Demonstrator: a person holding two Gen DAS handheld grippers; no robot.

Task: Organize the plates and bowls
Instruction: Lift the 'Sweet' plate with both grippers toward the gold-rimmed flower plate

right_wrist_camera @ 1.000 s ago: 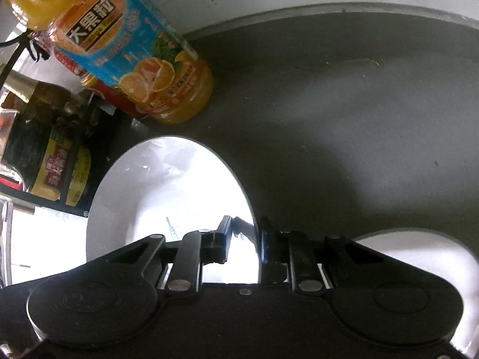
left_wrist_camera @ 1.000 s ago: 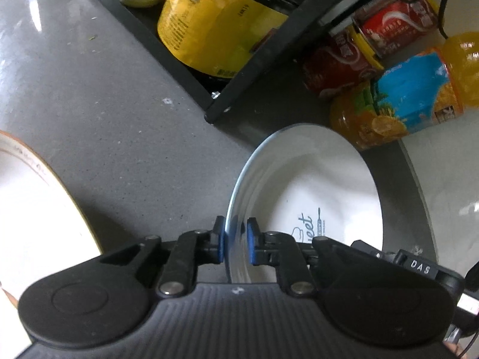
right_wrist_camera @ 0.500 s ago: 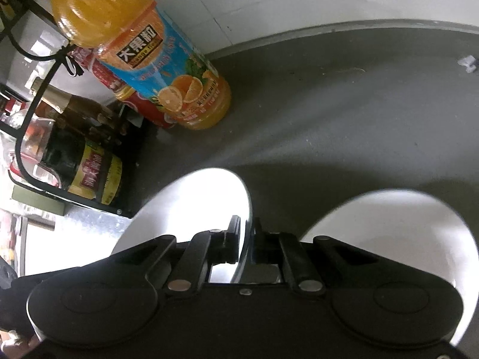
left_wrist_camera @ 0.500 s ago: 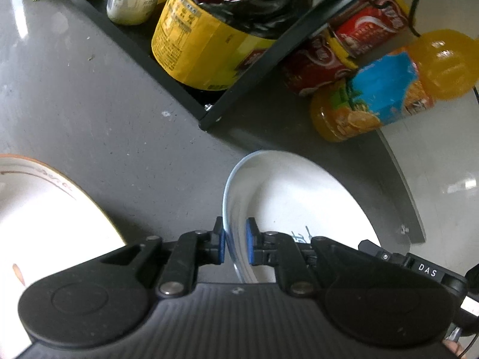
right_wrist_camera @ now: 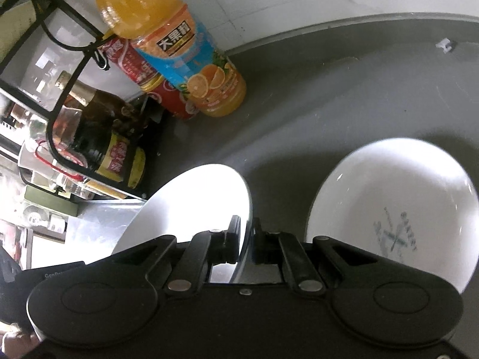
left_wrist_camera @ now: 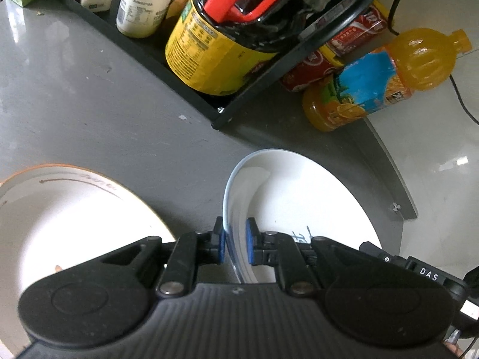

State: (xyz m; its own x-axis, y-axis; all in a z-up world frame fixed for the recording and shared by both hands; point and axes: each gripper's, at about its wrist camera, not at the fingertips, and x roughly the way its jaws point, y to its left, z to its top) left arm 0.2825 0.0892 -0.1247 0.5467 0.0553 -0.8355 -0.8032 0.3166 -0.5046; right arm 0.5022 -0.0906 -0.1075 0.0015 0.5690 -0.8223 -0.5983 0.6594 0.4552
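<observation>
Bowl point(left_wrist_camera: 299, 203) now sits lower, left hand-held gripper point(left_wrist_camera: 234, 245) still clamped.

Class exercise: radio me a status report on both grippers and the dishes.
Left gripper shut on white bowl. Right gripper shut on white plate. Path clear.

- Bowl point(left_wrist_camera: 305, 197) on the tabletop point(left_wrist_camera: 89, 98); plate point(left_wrist_camera: 60, 215) at its 9 o'clock.
- Rack point(left_wrist_camera: 227, 110) at 12 o'clock; juice bottle point(left_wrist_camera: 374, 83) at 1 o'clock.

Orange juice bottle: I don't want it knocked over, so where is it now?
The orange juice bottle stands on the grey counter by the white wall, upper left in the right wrist view, beside red cans.
</observation>
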